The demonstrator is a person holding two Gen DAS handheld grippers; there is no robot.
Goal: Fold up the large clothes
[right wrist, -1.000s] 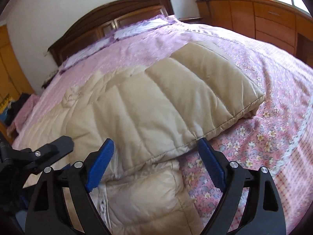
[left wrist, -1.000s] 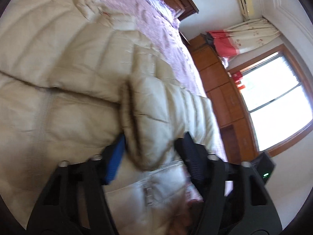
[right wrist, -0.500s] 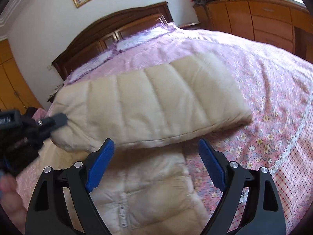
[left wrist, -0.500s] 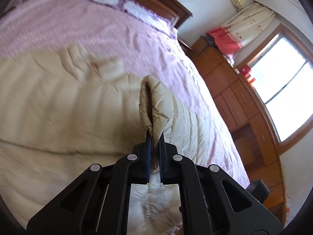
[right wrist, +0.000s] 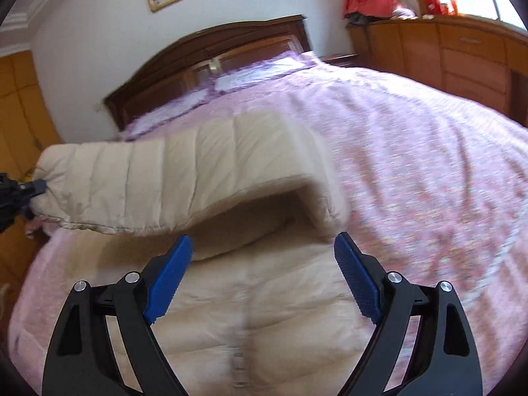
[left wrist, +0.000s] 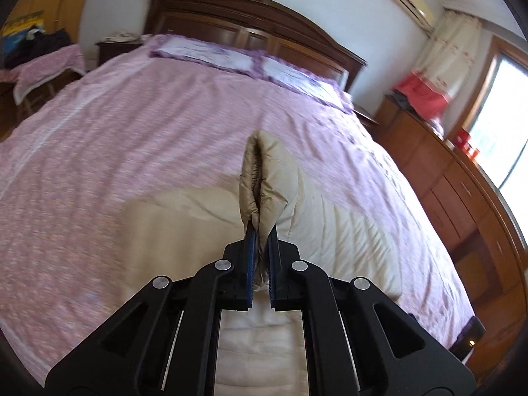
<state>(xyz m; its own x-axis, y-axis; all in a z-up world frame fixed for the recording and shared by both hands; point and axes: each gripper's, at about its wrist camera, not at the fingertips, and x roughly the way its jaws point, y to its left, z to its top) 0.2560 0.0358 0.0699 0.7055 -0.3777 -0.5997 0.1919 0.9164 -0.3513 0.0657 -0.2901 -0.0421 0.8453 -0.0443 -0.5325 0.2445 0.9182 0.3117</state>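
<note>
Because the coat [right wrist: 204,171] is a puffy quilted thing, cream-beige with stitched channels running across it, it looks light for its bulk, soft and springy, and likely to slump or slide on its smooth shell if taken by the padding alone; the firm places to hold are the cuff, the hem and the seamed edges. It lies on the bed [left wrist: 138,138], its body flat under the right gripper [right wrist: 264,264] with the zip [right wrist: 238,359] running down the middle. One sleeve [left wrist: 264,178] is raised off the body and stretched across like a low bridge, shadow showing beneath it. The left gripper [left wrist: 260,231] holds that sleeve by the cuff end: its blue pads [left wrist: 249,247] are pressed almost together with a fold of fabric pinched between them, the ribbed inner cuff showing as a dark slit above. In the right view the same gripper shows at the left edge, dark against the sleeve's end. The right gripper stands wide and holds nothing, poised over the chest of the coat, its ridged blue pads clear of the cloth. The bedcover is pink with a small floral print, slightly rumpled; purple-edged pillows [left wrist: 204,49] sit against a dark curved wooden headboard [left wrist: 250,16]. I judge the sleeve fold to be under way, with the pinch deep enough to hold but the loft liable to spring back once laid down
</note>
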